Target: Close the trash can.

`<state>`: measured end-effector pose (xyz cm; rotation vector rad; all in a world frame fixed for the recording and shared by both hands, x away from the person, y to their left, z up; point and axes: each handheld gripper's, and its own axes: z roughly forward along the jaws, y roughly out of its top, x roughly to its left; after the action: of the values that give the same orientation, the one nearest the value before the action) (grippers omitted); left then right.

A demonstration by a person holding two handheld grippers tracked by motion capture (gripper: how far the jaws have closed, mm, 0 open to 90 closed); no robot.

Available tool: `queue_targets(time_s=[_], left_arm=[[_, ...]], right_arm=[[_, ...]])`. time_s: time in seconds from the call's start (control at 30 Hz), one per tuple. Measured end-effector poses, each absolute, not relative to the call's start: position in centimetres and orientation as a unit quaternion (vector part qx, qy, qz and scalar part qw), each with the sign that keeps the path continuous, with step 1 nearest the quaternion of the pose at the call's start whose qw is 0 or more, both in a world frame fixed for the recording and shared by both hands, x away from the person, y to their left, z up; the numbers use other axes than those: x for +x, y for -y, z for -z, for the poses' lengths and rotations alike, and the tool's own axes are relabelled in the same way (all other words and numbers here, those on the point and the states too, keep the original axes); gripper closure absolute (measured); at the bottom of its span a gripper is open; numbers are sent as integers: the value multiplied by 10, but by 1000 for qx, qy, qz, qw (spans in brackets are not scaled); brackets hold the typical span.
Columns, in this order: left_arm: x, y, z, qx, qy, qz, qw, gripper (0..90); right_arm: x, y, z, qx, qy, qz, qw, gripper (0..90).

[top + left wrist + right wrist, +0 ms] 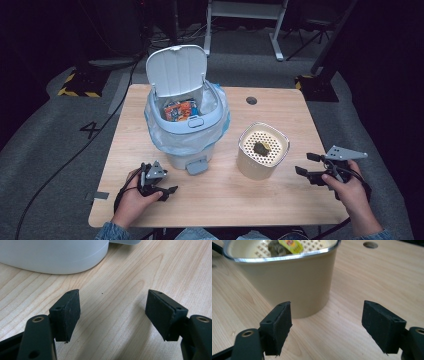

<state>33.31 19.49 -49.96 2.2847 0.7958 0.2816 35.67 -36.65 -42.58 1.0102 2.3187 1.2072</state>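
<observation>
The beige container [262, 150] stands on the desk [220, 195], right of centre, with a dark lump [261, 148] on its perforated insert. The right gripper [306, 164] sits just beside it to the right, jaws apart, holding nothing. The white bin [187, 120], lid raised, stands left of the container. The left gripper [167, 192] rests before the bin, jaws wide, empty.
</observation>
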Motion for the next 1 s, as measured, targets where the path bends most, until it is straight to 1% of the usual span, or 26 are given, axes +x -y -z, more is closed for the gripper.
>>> queue_targets(time_s=[0.13,0.43,0.6,0.77,1.0], left_arm=[[333,-196,500,879,-306,-107,349,282],[333,-197,503,876,-304,-110,359,262],[333,-198,503,875,-303,-112,361,262],[334,-198,503,874,-306,-112,361,262],[333,-202,501,870,-312,-111,365,274]], right_arm=[[351,370,444,364,-821,-404,171,240],[340,377,479,380,-830,-376,158,223],[338,378,490,378,-834,-366,166,198],[334,377,501,381,-829,-365,184,162],[334,376,504,390,-828,-362,175,135]])
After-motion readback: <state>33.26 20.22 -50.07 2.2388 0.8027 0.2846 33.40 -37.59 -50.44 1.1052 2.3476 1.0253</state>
